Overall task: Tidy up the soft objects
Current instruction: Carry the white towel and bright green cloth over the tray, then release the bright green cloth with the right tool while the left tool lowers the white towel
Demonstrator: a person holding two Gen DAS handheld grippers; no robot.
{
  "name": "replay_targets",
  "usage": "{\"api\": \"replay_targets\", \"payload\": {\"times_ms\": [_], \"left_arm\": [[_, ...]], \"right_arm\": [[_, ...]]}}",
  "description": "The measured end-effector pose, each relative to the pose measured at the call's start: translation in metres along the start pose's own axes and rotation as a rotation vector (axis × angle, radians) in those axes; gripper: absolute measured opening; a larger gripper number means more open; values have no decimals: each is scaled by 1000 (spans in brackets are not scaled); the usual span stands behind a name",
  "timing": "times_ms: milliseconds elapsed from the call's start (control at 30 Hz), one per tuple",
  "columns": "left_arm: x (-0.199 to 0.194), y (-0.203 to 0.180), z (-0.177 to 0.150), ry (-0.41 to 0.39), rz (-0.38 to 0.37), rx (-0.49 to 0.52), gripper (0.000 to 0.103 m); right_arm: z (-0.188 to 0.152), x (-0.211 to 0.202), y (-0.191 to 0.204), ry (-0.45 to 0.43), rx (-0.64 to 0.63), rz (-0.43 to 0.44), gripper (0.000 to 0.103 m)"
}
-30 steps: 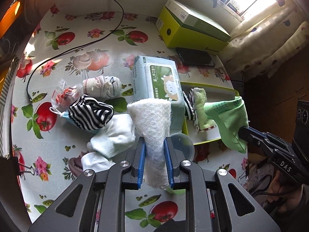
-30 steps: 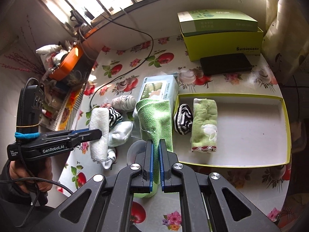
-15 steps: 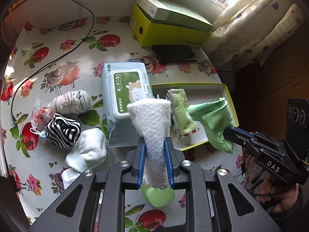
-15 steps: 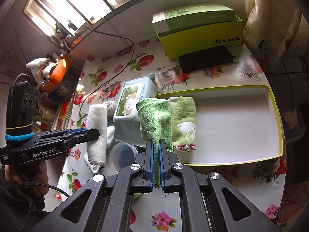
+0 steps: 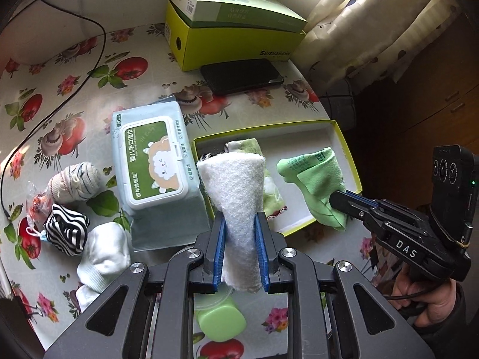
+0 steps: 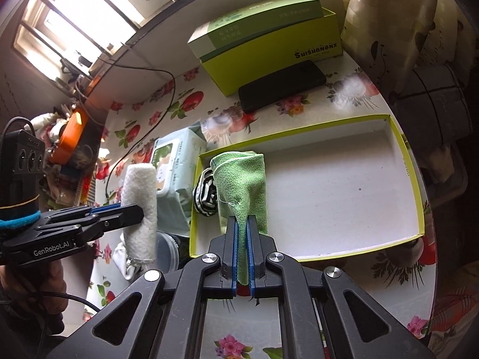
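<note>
Black-framed with blue pads, the left gripper [image 5: 239, 233] pinches a rolled white towel [image 5: 236, 197] between part-spread jaws, the roll standing up past the fingertips above the near left corner of the shallow yellow-rimmed tray [image 6: 419, 197]. The right gripper [image 6: 243, 230] is pressed almost together on a thin green cloth [image 6: 242, 185], which hangs over the tray's left end. Inside that end lie a folded pale-green towel [image 5: 269, 191] and a striped sock ball [image 6: 205, 193]. Fruit-printed oilcloth covers the table [image 5: 74, 95], bearing a lime box [image 5: 239, 39], a wet-wipes pack [image 5: 152, 161], a dark phone [image 5: 242, 74] and loose socks [image 5: 101, 257]. Curtains [image 5: 374, 24] hang beyond.
</note>
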State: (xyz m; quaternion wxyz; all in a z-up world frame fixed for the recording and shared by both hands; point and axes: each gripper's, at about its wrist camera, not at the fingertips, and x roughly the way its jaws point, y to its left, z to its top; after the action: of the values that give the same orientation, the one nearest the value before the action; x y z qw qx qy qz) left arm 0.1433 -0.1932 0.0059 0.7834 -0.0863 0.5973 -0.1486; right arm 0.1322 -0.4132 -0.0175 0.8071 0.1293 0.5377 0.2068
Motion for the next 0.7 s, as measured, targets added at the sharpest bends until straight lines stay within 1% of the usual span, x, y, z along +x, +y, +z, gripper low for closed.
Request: {"api": "replay_targets", "payload": {"times_ms": [200, 433, 700], "left_arm": [[12, -8, 8, 19, -1, 15, 20], [19, -12, 13, 34, 4, 22, 20], [29, -19, 19, 51, 0, 31, 20]], "right_arm": [[7, 7, -21, -7, 35, -52, 5], [19, 9, -44, -34, 47, -154, 5], [33, 11, -81, -44, 40, -305, 6]]}}
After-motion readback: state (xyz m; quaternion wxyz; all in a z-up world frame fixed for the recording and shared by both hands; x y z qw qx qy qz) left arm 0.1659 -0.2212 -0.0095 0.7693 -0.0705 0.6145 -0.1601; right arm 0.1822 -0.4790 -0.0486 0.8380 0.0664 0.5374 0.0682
